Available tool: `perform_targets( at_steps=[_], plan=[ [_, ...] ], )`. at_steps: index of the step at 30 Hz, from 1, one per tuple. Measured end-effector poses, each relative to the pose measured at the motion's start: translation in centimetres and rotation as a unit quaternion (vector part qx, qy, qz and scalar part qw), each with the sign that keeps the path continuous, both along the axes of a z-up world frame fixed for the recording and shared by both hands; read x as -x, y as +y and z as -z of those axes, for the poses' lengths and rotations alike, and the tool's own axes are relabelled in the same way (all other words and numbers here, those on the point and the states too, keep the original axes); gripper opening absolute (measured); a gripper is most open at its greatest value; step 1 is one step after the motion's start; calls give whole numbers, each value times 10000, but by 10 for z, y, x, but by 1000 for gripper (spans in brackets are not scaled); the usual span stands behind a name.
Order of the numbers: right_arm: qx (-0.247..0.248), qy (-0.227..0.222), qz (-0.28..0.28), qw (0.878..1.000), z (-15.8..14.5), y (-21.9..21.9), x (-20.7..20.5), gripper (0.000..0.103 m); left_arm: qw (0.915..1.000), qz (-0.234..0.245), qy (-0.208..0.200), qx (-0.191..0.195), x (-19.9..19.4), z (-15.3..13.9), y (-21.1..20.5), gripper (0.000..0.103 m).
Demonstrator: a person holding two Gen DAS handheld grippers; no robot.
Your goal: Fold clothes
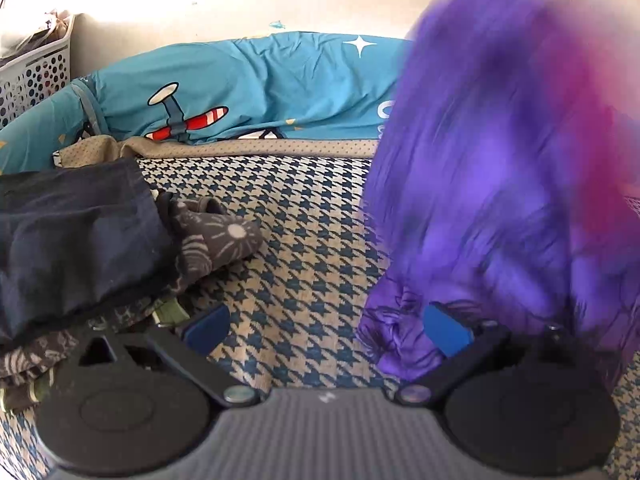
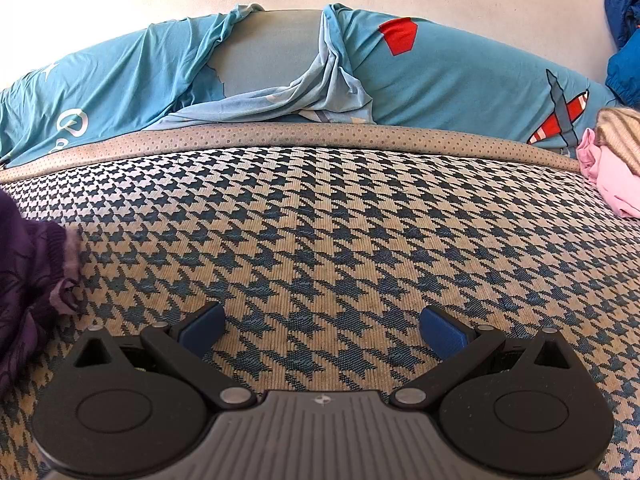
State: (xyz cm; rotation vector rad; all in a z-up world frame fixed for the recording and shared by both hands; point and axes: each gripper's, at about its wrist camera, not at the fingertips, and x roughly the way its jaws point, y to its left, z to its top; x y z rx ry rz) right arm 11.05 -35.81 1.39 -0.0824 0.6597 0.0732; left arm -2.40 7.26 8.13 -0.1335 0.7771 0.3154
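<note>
A purple garment (image 1: 500, 184), blurred with motion, fills the right side of the left wrist view and drapes over the right finger of my left gripper (image 1: 326, 330). That gripper is open, with only the houndstooth mat (image 1: 304, 240) between its blue pads. In the right wrist view the same purple garment (image 2: 28, 280) lies bunched at the far left edge. My right gripper (image 2: 322, 330) stands open low over the houndstooth mat (image 2: 320, 232), holding nothing.
A dark navy garment (image 1: 72, 236) sits on patterned brown clothes (image 1: 216, 240) at the left. A blue airplane-print quilt (image 1: 248, 88) runs along the wall, with a white perforated basket (image 1: 32, 72) beside it. Pink and striped clothes (image 2: 616, 164) lie at the right.
</note>
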Motion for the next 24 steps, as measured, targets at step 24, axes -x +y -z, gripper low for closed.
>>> perform_targets(
  at_steps=[24],
  plan=[
    [3,1,-1,10000,0,1,-1,103,9990,425,98,-76,34,-9,-14,103]
  ],
)
